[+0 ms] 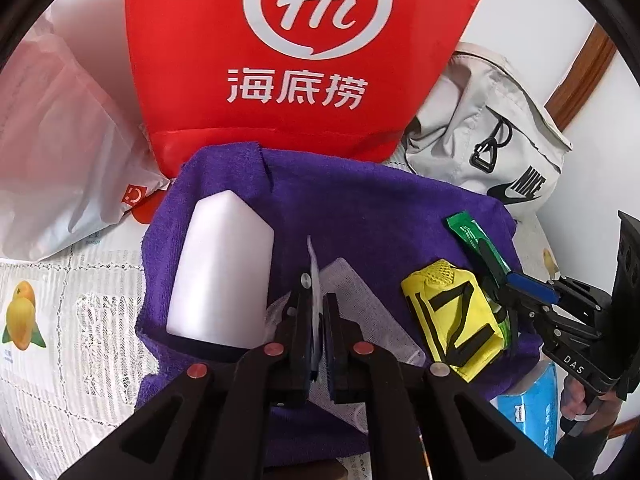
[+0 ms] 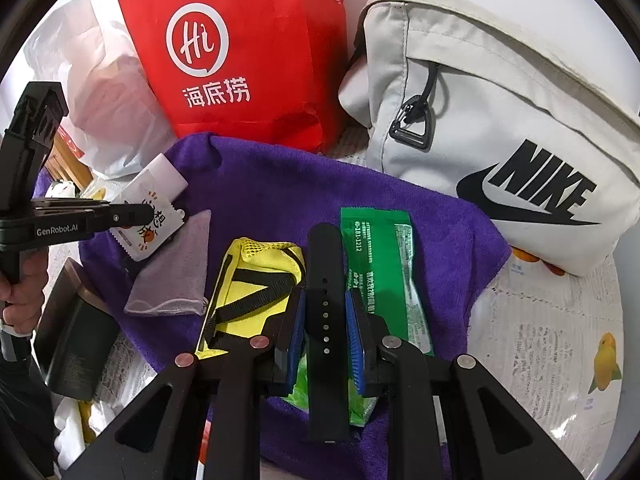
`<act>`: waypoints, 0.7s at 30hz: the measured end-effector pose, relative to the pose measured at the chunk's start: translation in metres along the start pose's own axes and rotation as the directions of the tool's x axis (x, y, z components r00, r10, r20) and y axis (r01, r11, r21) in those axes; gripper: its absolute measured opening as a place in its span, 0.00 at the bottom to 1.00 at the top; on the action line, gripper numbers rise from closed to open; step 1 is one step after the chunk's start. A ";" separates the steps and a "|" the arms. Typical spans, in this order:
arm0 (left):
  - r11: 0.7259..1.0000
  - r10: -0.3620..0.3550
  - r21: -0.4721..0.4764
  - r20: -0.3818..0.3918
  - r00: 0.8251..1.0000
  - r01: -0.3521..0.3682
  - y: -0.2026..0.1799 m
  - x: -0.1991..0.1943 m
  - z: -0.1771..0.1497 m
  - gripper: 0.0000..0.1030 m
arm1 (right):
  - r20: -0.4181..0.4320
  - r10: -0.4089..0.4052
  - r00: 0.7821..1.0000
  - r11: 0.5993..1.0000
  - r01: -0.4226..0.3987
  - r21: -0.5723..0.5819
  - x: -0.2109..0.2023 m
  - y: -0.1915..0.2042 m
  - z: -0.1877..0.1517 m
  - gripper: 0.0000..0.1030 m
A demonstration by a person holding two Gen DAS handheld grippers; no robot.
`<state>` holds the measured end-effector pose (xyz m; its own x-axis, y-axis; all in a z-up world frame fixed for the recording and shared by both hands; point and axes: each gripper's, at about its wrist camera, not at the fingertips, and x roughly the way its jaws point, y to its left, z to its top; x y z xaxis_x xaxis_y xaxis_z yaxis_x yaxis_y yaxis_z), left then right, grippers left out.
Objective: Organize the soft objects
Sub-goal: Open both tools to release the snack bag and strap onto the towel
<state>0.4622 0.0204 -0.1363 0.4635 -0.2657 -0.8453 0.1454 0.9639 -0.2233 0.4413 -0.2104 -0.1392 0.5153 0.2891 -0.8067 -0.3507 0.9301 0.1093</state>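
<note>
The left gripper (image 1: pixel 318 312) pinched a white sachet (image 2: pixel 154 216); the right gripper (image 2: pixel 325 316) clamped a black watch strap (image 2: pixel 325 264). Sorting seemed midway. Next, each likely needed carrying off the purple towel (image 2: pixel 260 184).

Left gripper (image 1: pixel 318 312) pinching a thin white packet (image 1: pixel 313 276) edge-on over purple towel (image 1: pixel 360 208), white block (image 1: pixel 224 272) just left, grey mesh pouch (image 1: pixel 372 312) under the jaws, yellow pouch (image 1: pixel 452 316) right, right gripper (image 1: pixel 500 280) on black strap (image 1: pixel 489 261), red bag (image 1: pixel 280 60) behind.
</note>
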 end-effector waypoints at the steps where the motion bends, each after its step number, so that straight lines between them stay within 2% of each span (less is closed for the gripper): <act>1: 1.000 0.004 0.002 -0.003 1.000 -0.004 -0.001 0.000 0.000 0.21 | -0.002 0.004 1.000 1.000 -0.004 0.003 0.001 0.000 0.000 0.21; 3: 1.000 0.017 0.005 0.000 1.000 -0.017 -0.002 -0.001 0.000 0.29 | -0.006 0.002 1.000 1.000 -0.002 0.007 0.002 0.000 0.000 0.35; 5: 1.000 0.019 0.008 0.007 1.000 -0.019 -0.003 -0.004 0.000 0.31 | 0.008 -0.002 1.000 1.000 0.002 0.007 0.000 0.001 0.001 0.43; 9: 1.000 0.025 0.009 0.027 0.999 -0.026 -0.003 -0.013 0.001 0.41 | 0.028 0.008 1.000 1.000 -0.009 0.015 -0.008 -0.001 0.003 0.45; 16: 0.999 0.032 0.026 0.064 0.997 -0.033 -0.008 -0.037 0.000 0.42 | 0.063 -0.007 0.998 1.000 0.005 0.026 -0.028 0.003 0.005 0.48; 19: 0.997 0.054 0.050 0.107 0.993 -0.060 -0.013 -0.055 -0.002 0.43 | 0.091 -0.014 0.996 1.000 0.013 0.011 -0.044 0.012 0.003 0.50; 21: 0.996 0.060 0.058 0.142 0.988 -0.069 -0.018 -0.069 -0.006 0.45 | 0.100 -0.023 0.995 1.000 0.023 0.005 -0.054 0.019 -0.001 0.56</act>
<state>0.4219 0.0217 -0.0769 0.5911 -0.2078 -0.7794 0.1637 0.9770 -0.1363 0.4061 -0.2090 -0.0943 0.5990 0.2888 -0.7469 -0.3350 0.9375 0.0938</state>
